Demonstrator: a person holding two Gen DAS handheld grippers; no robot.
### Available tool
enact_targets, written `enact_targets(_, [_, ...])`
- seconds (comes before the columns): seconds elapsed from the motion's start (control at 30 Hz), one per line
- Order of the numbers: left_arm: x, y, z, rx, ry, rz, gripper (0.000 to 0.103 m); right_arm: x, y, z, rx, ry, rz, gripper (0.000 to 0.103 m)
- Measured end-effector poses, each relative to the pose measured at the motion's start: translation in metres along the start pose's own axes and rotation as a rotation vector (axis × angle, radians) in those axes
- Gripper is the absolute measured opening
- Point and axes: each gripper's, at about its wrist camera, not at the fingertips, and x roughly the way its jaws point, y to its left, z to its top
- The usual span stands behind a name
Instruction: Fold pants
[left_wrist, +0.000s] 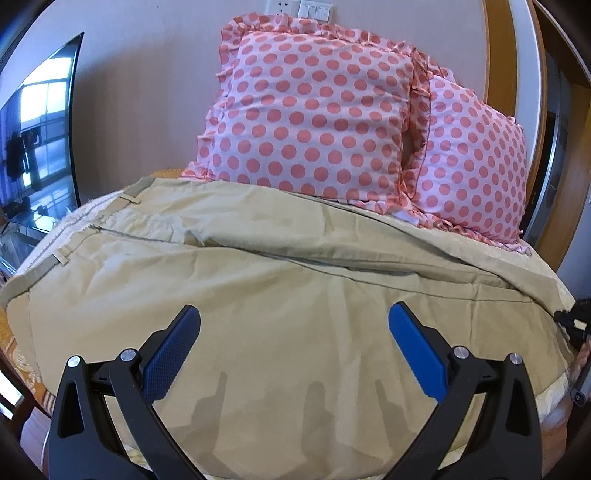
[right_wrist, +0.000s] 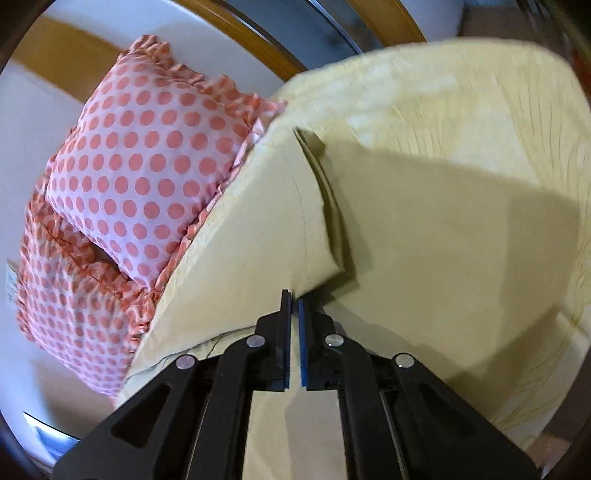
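Note:
Beige pants (left_wrist: 258, 280) lie spread across the bed, waistband with belt loops at the left, legs running right. My left gripper (left_wrist: 293, 325) is open and empty, hovering just above the near part of the pants. In the right wrist view my right gripper (right_wrist: 294, 299) is shut on the hem end of a pant leg (right_wrist: 288, 221) and holds it lifted off the bed; the leg casts a shadow on the bedspread.
Two pink polka-dot pillows (left_wrist: 314, 110) lean against the wall at the head of the bed; they also show in the right wrist view (right_wrist: 140, 166). A pale yellow bedspread (right_wrist: 461, 110) covers the bed. A dark TV screen (left_wrist: 40, 129) stands at the left.

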Motion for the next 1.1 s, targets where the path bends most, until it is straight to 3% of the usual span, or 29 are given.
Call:
enact_targets(0.13, [-0.007, 0.008, 0.004, -0.019, -0.015, 0.02, 0.102, -0.003, -0.002, 0.003, 0.068, -0.001, 0.042, 0.028])
enact_targets(0.23, [-0.01, 0.02, 0.007, -0.062, -0.026, -0.008, 0.102, 0.001, 0.001, 0.007, 0.082, -0.018, 0.037, 0.031])
enact_targets(0.3, [-0.01, 0.033, 0.01, -0.127, -0.039, -0.061, 0.102, 0.006, 0.001, 0.011, 0.095, -0.028, 0.022, 0.026])
enact_targets(0.37, [-0.006, 0.043, 0.016, -0.19, -0.034, -0.09, 0.102, 0.014, -0.003, 0.016, 0.114, -0.004, 0.035, 0.001])
enact_targets(0.4, [-0.003, 0.048, 0.02, -0.213, -0.025, -0.095, 0.102, 0.018, -0.003, 0.019, 0.102, 0.008, 0.046, 0.001])
enact_targets(0.5, [0.008, 0.066, 0.038, -0.273, -0.008, -0.149, 0.102, -0.009, -0.004, 0.026, 0.071, -0.076, 0.148, 0.001])
enact_targets(0.63, [0.032, 0.089, 0.065, -0.36, 0.019, -0.182, 0.102, -0.048, -0.01, 0.026, 0.045, -0.157, 0.189, 0.001])
enact_targets(0.8, [0.103, 0.102, 0.103, -0.393, 0.135, -0.129, 0.102, -0.064, -0.017, 0.023, 0.038, -0.178, 0.211, 0.001])
enact_targets(0.93, [0.162, 0.112, 0.125, -0.419, 0.212, -0.016, 0.102, -0.065, -0.017, 0.025, 0.027, -0.179, 0.224, 0.001])
enact_targets(1.03, [0.207, 0.126, 0.135, -0.464, 0.292, 0.076, 0.092, -0.066, -0.011, 0.026, -0.003, -0.186, 0.222, 0.001])
enact_targets(1.1, [0.231, 0.138, 0.134, -0.524, 0.357, 0.074, 0.073, -0.065, -0.008, 0.028, -0.024, -0.192, 0.218, 0.001])
